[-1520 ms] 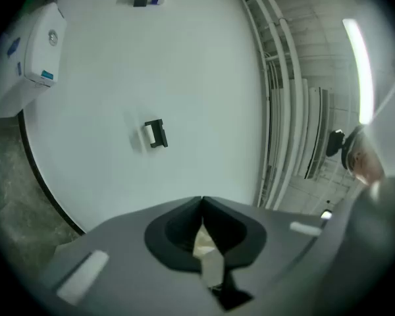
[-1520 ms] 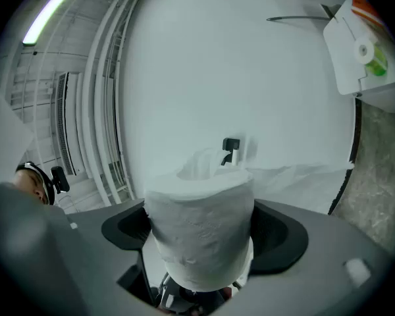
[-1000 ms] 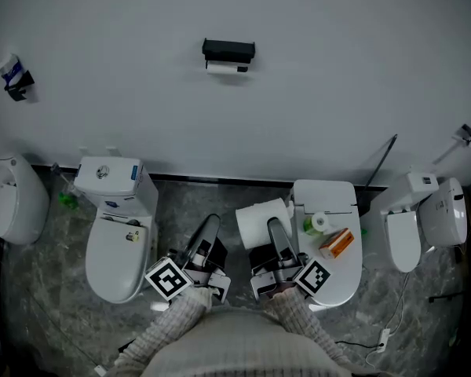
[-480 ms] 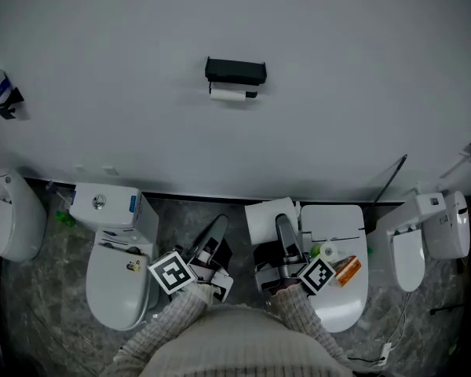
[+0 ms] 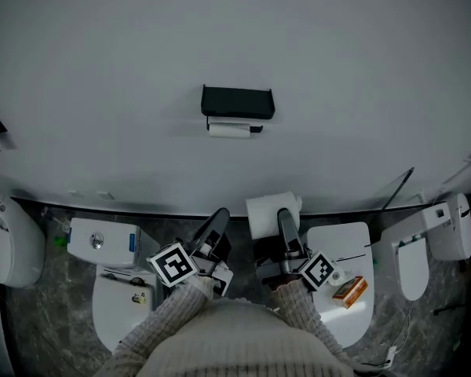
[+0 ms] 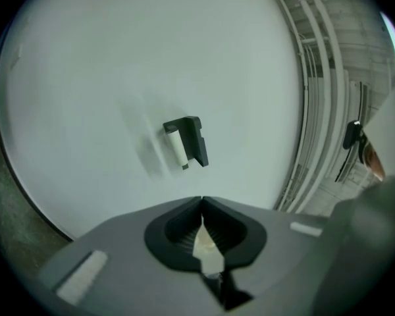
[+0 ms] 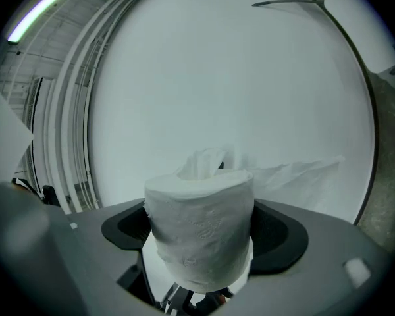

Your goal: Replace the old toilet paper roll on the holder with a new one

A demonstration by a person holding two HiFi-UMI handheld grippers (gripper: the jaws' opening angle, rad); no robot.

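Note:
A black wall holder [image 5: 237,102] carries the thin old roll [image 5: 229,129] under its shelf. The left gripper view shows the holder [image 6: 196,140] with the old roll [image 6: 176,145] some way ahead. My left gripper [image 5: 220,217] is shut and empty, its jaws meeting tip to tip [image 6: 202,200]. My right gripper [image 5: 275,217] is shut on a full white toilet paper roll [image 5: 267,212]. That new roll [image 7: 201,232] stands upright between the jaws with a loose tail at its top. Both grippers point at the wall below the holder, well short of it.
A toilet with a white tank [image 5: 102,243] stands at lower left, and a closed toilet lid [image 5: 353,250] at lower right bears an orange box [image 5: 350,289]. A urinal [image 5: 4,242] is at far left and another toilet [image 5: 438,238] at far right. The plain wall fills the upper view.
Both grippers and the head have moved toward the wall. The holder now looks larger and sits lower in the head view. The new roll stays in the right gripper.

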